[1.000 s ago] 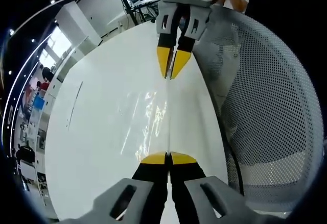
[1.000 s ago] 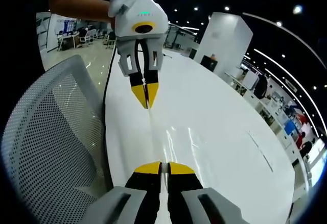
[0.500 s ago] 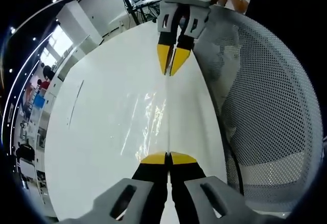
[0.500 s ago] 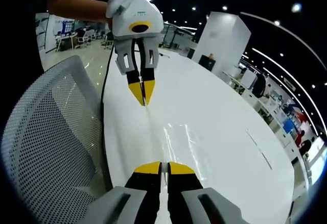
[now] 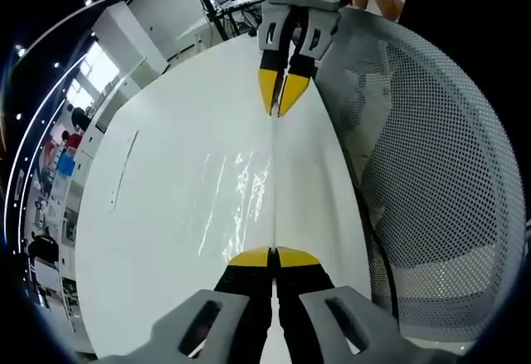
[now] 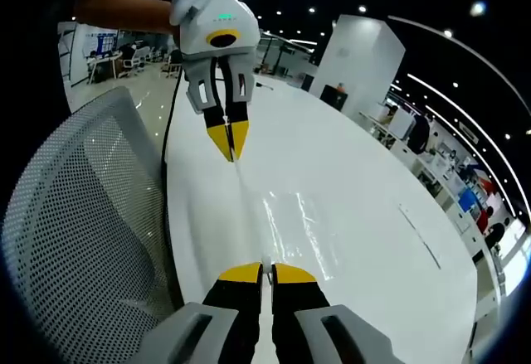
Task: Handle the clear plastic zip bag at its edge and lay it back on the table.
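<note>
Jaws of left gripper (image 5: 273,258) and right gripper (image 6: 264,274) clamp opposite ends of the zip bag (image 5: 241,202) edge above the white table (image 5: 158,206).

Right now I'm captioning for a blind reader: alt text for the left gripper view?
Two hand-held grippers, left and right, pinch opposite ends of a clear bag's edge above a white table. A mesh chair stands beside it.

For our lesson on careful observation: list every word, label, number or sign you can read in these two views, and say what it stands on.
No text can be read.
Left gripper: no readable marking on its white housing.
Zip bag: clear, no print visible.
Table: plain white.
Distant room displays: too small and blurred.
</note>
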Demonstrator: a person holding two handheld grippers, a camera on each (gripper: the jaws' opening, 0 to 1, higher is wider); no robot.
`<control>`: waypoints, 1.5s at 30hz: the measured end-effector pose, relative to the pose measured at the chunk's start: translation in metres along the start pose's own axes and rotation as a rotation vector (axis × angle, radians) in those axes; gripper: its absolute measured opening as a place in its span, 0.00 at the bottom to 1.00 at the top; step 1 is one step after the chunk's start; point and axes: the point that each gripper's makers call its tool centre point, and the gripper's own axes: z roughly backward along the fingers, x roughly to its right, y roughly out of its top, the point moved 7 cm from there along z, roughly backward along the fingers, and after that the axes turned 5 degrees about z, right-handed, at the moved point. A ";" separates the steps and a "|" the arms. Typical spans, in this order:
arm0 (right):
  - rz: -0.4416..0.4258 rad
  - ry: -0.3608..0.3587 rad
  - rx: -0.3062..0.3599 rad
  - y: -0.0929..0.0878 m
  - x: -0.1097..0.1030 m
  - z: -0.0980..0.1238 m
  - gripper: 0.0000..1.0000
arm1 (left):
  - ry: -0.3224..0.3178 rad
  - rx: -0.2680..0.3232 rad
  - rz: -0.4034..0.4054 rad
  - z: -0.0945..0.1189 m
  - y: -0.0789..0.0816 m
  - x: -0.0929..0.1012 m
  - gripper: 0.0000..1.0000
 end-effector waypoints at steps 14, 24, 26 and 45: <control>-0.034 -0.010 -0.006 -0.006 0.002 0.003 0.00 | 0.034 0.012 -0.025 0.001 0.007 -0.004 0.00; -0.119 -0.013 0.013 -0.009 0.009 0.010 0.01 | 0.050 0.011 -0.045 0.003 0.013 -0.007 0.00; -0.114 -0.013 0.008 -0.010 0.011 0.012 0.01 | 0.047 0.008 -0.051 0.002 0.013 -0.007 0.00; -0.111 0.058 0.036 0.008 0.007 0.023 0.10 | 0.070 0.008 -0.070 0.002 0.020 -0.008 0.00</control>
